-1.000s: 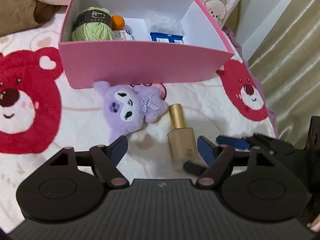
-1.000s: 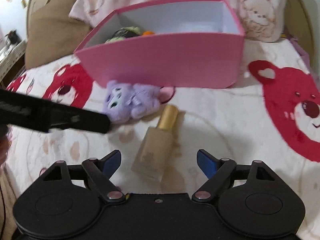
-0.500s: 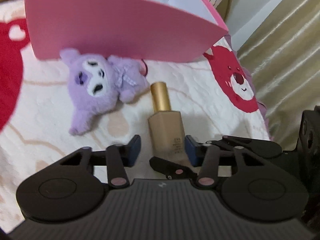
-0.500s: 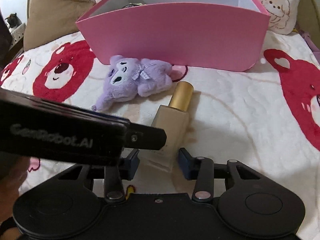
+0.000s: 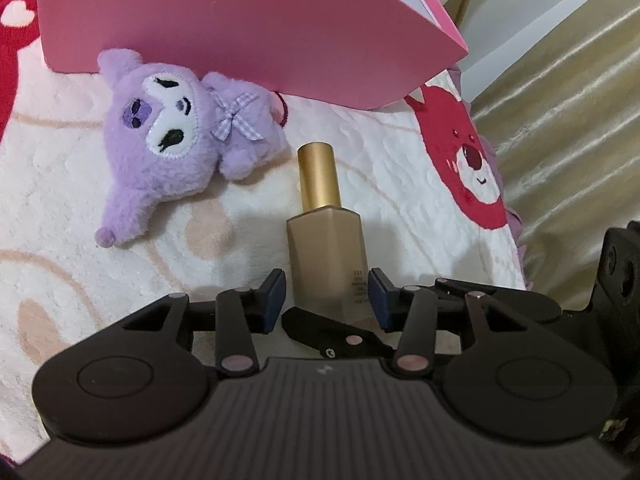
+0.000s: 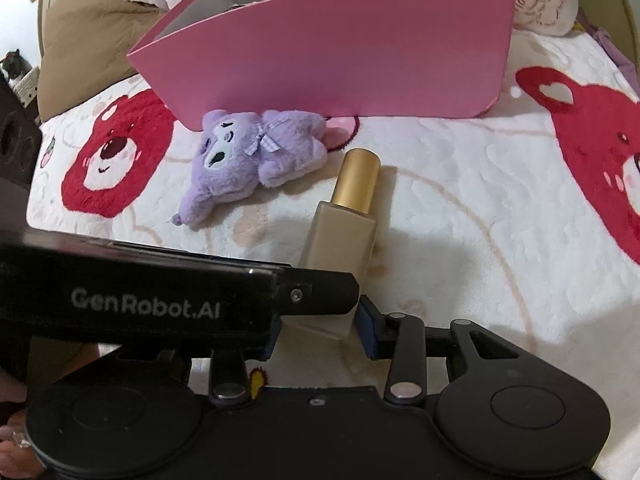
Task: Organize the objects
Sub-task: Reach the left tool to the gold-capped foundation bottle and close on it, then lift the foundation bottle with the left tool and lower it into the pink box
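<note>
The left gripper [image 5: 327, 295] points steeply down at the blanket [image 5: 60, 208]. Its jaws opened a little just now and stand beside the bottle [image 5: 326, 256]; whether the pads touch it I cannot tell. The right gripper [image 6: 318, 330], also tilted down, has been closing and its pads press the bottle's base. The bottle lies flat, near the plush [image 5: 172, 148] and before the pink box [image 5: 240, 28].

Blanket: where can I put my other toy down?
Bare blanket lies right of the bottle, up to the red bear print. More lies left of the purple plush. It's crowded between plush, bottle and pink box.
</note>
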Demonstrator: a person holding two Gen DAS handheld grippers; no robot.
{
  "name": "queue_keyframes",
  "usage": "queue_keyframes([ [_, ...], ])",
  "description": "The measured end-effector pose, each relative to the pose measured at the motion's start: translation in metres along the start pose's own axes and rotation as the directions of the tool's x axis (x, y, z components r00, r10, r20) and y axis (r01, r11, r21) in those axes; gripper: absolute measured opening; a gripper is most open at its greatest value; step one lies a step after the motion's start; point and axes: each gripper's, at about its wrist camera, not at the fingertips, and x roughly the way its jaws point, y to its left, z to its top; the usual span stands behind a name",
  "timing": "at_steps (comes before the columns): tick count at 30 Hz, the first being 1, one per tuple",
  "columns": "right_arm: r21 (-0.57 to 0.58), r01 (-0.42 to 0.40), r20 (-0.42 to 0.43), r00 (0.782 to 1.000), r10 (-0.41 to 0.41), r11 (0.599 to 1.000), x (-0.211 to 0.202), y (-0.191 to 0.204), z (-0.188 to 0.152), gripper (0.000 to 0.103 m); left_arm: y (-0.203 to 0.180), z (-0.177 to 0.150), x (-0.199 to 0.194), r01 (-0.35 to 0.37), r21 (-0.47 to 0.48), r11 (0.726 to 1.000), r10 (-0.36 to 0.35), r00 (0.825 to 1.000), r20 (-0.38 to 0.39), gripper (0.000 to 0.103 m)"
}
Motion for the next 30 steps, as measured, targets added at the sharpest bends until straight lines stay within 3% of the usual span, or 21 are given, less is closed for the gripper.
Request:
queue_keyframes([
  [4, -0.024, -0.004, 0.015, 1.000, 0.004, 1.000, -0.004, 0.003, -0.001, 0.045, 0.002, -0.001, 0.000, 0.027, -0.019, 0.999, -0.026, 1.000, 0.004, 0.045],
  [18, -0.074, -0.052, 0.035, 0.998, 0.055, 0.996, -0.020, 0.021, -0.002, 0.045, -0.006, -0.008, -0.029, -0.034, 0.007, 0.999, 0.034, 0.999, 0.028, 0.044],
  [30, -0.061, -0.056, 0.183, 0.981, 0.067, 0.997, -0.077, 0.035, 0.001, 0.045, -0.048, -0.003, -0.080, -0.054, 0.099, 0.994, 0.043, 0.994, 0.102, 0.044],
])
